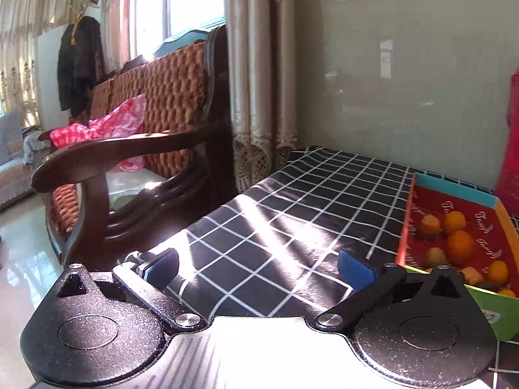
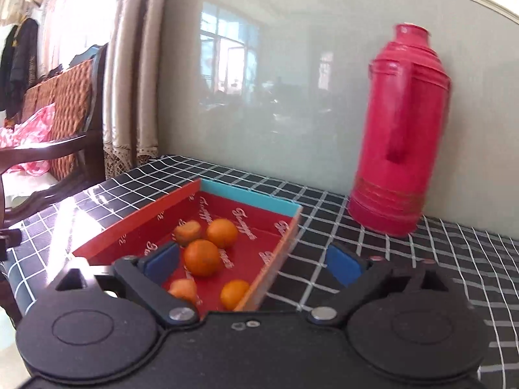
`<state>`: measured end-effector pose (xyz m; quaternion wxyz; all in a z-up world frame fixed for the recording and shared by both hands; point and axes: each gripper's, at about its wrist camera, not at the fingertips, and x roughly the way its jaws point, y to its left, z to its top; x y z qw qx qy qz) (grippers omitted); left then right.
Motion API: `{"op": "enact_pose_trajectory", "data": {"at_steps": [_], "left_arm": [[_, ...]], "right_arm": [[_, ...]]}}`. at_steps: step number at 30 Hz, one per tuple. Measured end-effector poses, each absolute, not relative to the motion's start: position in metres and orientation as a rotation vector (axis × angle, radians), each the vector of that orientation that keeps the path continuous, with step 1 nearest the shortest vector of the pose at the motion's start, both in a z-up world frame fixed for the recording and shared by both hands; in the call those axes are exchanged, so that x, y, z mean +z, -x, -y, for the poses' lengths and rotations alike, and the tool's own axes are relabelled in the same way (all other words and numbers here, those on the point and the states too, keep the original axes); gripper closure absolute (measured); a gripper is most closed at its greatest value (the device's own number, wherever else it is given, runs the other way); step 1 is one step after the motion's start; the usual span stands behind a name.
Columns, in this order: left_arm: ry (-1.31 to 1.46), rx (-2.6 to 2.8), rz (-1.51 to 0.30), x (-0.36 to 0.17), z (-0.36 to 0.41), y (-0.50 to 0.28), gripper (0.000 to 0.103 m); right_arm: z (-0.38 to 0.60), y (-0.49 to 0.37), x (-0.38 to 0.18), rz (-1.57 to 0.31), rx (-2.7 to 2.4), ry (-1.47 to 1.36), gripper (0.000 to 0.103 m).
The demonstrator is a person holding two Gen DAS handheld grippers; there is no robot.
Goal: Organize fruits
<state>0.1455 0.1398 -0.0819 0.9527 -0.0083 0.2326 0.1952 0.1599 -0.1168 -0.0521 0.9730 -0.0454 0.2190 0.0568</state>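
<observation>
Right wrist view: right claw (image 2: 253, 264) is wide open, empty; oranges (image 2: 201, 257) look round, soft, so squeeze the middle gently.

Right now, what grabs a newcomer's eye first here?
The tall red plastic thermos flask standing at the back right of the black white-checked tablecloth, against the wall. Next, the shallow red cardboard box holding small orange fruits, left of the flask. Both grippers, right and left, are open and empty.

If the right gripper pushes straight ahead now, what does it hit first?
Probably the big orange in the red box, lying just ahead between the open right gripper fingers; depth is uncertain.
</observation>
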Motion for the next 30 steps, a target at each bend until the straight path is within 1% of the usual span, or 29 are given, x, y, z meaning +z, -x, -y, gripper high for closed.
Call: {"op": "enact_pose_trajectory", "data": {"at_steps": [3,7,12,17,24,30], "left_arm": [[-0.016,0.314,-0.469,-0.071,-0.117,-0.138,0.0],[0.004,0.209,-0.454,-0.044,-0.091,-0.106,0.0],[-0.021,0.132,-0.433,-0.01,-0.066,-0.056,0.0],[-0.038,0.11,-0.409,0.01,-0.055,-0.012,0.0],[-0.043,0.078,-0.409,0.02,-0.048,0.004,0.0],[-0.048,0.07,-0.402,0.024,-0.043,0.004,0.0]], "right_arm": [[0.128,-0.131,-0.044,-0.481,0.073,0.043,0.006],[0.142,-0.089,-0.031,-0.505,-0.001,-0.005,0.006],[0.15,-0.033,-0.004,-0.472,-0.072,-0.039,0.006],[0.143,0.008,0.019,-0.426,-0.098,-0.009,0.006],[0.138,0.021,0.032,-0.388,-0.089,0.007,0.006],[0.14,0.02,0.028,-0.402,-0.086,-0.011,0.006]]}}
